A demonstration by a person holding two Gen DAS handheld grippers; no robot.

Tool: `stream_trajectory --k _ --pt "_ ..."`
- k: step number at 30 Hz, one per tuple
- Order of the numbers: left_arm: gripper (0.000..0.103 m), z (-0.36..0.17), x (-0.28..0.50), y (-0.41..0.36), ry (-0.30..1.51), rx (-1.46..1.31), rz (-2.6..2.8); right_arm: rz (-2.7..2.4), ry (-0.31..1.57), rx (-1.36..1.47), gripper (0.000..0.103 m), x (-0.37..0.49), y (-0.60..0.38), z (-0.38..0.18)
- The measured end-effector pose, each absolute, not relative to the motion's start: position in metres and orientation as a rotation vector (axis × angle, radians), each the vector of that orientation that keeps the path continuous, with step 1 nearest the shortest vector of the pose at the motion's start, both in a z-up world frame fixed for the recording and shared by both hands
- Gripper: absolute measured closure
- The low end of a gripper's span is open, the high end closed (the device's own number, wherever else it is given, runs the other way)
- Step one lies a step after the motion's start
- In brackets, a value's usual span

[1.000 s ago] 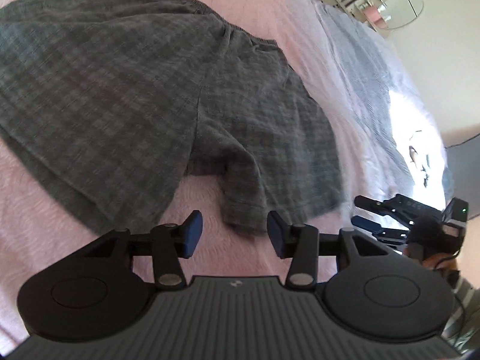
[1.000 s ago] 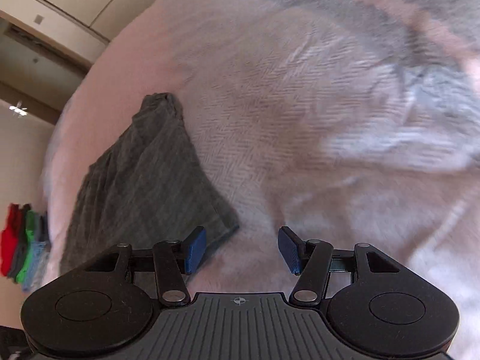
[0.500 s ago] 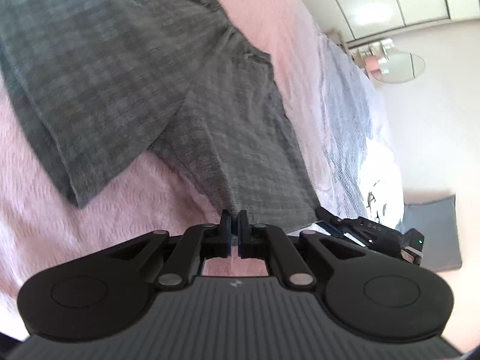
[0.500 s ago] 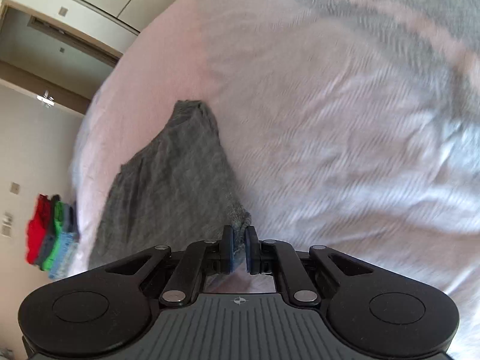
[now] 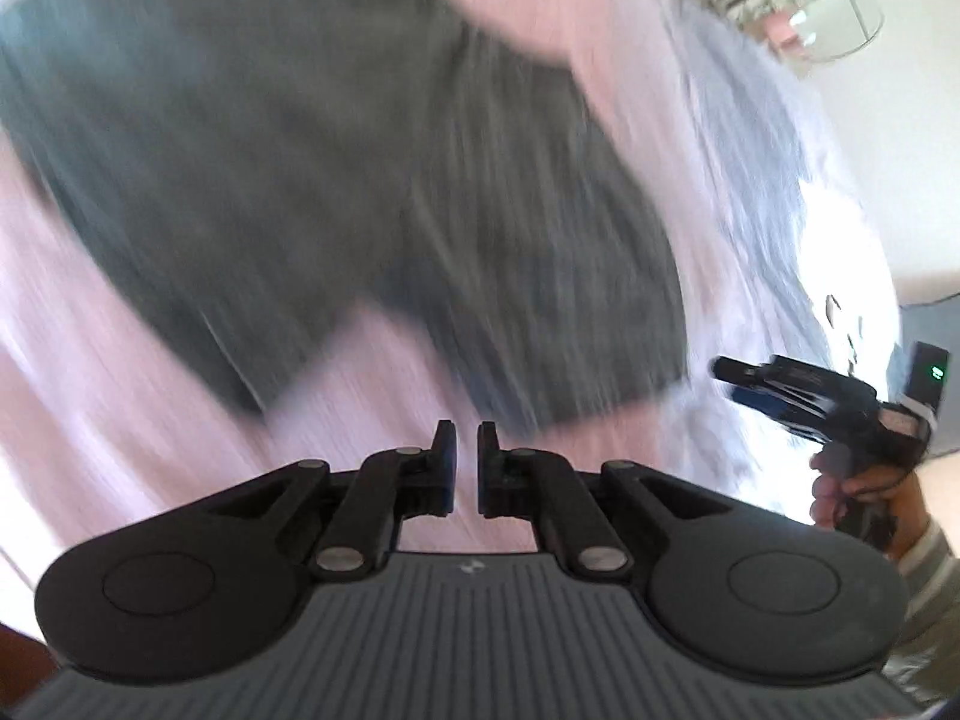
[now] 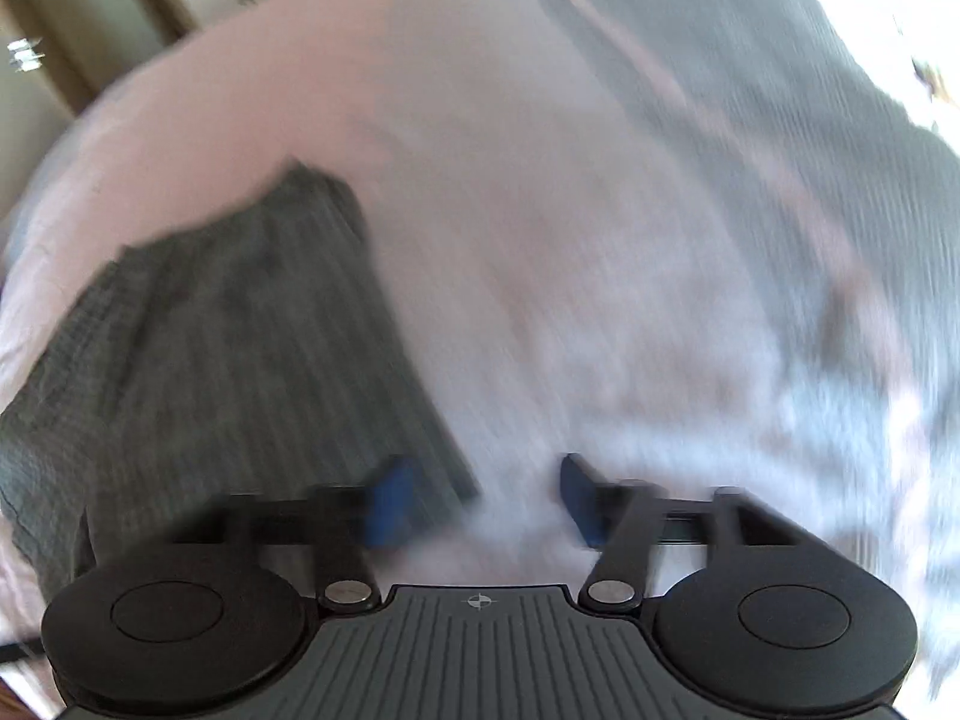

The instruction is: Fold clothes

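Two grippers hang over grey shorts (image 5: 336, 180) on the pink bedspread (image 5: 150, 432): left gripper (image 5: 465, 450) nearly pressed together, empty; right gripper (image 6: 486, 498) spreading, empty.

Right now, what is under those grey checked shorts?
The grey shorts lie spread on a pink bedspread, which shows all around them. Whatever sits directly beneath the cloth is covered, and the blur hides finer detail.

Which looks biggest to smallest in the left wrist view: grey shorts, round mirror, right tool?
1. grey shorts, by far.
2. right tool, though nearness may inflate it.
3. round mirror, far off across the room.
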State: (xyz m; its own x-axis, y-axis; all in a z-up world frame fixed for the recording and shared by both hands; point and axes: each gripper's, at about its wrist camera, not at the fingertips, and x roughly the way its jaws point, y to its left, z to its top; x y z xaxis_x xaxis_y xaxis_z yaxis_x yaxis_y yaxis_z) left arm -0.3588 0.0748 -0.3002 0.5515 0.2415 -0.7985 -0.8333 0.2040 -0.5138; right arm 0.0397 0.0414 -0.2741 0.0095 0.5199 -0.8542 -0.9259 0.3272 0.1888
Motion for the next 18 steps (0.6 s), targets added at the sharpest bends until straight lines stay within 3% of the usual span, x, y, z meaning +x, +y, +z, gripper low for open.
stream_trajectory --k 3,8,11,14,18 --pt "0.090 -0.291 -0.363 0.098 0.682 -0.961 0.936 1.310 0.929 -0.575 0.042 0.011 0.059 -0.271" --pt "0.086 -0.312 -0.349 0.120 0.861 -0.739 1.019 1.449 0.912 -0.666 0.042 -0.042 0.076 -0.294" --pt "0.085 -0.328 -0.351 0.108 0.927 -0.737 1.013 1.456 0.912 -0.841 0.042 -0.077 0.066 -0.329" --pt "0.085 -0.330 -0.359 0.084 0.969 -0.745 0.989 1.458 0.799 -0.969 0.042 -0.093 0.029 -0.334" --pt "0.085 -0.315 -0.369 0.069 0.979 -0.791 0.951 1.352 0.927 -0.926 0.042 -0.084 0.015 -0.306"
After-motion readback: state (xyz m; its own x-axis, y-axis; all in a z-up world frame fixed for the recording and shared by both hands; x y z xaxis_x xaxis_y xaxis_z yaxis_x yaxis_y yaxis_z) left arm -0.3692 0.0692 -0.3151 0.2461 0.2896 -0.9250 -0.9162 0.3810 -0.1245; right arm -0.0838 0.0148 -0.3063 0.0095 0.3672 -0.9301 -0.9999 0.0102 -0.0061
